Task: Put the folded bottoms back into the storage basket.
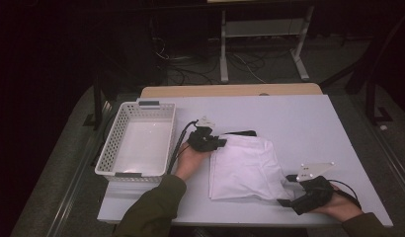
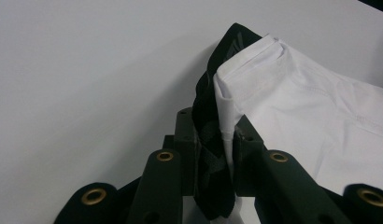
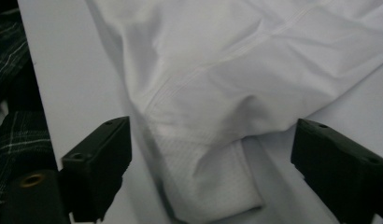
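I'm seeing a white table [image 1: 309,123] in a dark room; my left gripper [image 1: 221,142] is pinching the folded white-and-black cloth [image 1: 245,168], my right gripper [image 1: 284,202] gaping around its corner.

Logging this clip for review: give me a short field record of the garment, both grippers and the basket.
garment: white folded garment with black fabric at one corner, flat on the table
left gripper: shut on the garment's far left corner, pinching white and black layers together
right gripper: open, jaws either side of the near right corner, pads not pressing
basket: white, perforated, left of the garment, nothing inside
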`<state>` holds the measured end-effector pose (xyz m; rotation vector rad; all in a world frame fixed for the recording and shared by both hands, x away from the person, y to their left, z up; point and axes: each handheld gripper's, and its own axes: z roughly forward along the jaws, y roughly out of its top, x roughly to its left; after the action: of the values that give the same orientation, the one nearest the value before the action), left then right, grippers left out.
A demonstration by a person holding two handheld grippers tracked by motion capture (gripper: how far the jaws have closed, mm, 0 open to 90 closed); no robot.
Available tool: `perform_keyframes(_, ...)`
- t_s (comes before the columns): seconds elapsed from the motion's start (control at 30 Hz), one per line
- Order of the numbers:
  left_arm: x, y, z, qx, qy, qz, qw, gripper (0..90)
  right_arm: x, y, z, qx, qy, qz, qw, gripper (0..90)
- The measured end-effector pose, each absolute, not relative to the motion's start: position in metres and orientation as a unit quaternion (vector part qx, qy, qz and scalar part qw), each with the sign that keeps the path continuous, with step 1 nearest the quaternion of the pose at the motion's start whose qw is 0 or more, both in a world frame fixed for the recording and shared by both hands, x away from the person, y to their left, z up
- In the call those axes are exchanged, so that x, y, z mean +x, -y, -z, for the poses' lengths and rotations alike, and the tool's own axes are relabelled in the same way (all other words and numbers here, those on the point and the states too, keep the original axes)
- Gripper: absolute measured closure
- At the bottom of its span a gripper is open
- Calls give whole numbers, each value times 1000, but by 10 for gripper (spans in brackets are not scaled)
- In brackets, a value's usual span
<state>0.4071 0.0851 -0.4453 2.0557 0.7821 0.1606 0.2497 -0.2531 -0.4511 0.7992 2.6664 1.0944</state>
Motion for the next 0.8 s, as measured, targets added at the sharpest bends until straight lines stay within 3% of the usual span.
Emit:
perform_keyframes(0.2,407,-85,446,832,-319,-63,450,756,248,244,457,250,-909,-324,83,216)
perform_keyframes(0.33,408,-85,447,832,-320,-60,450,756,246,243,456,242,-910,-324,89,313)
perform_keyframes(0.8,408,-85,448,833,-316,-54,451,756,249,239,453,228,-913,-328,79,750)
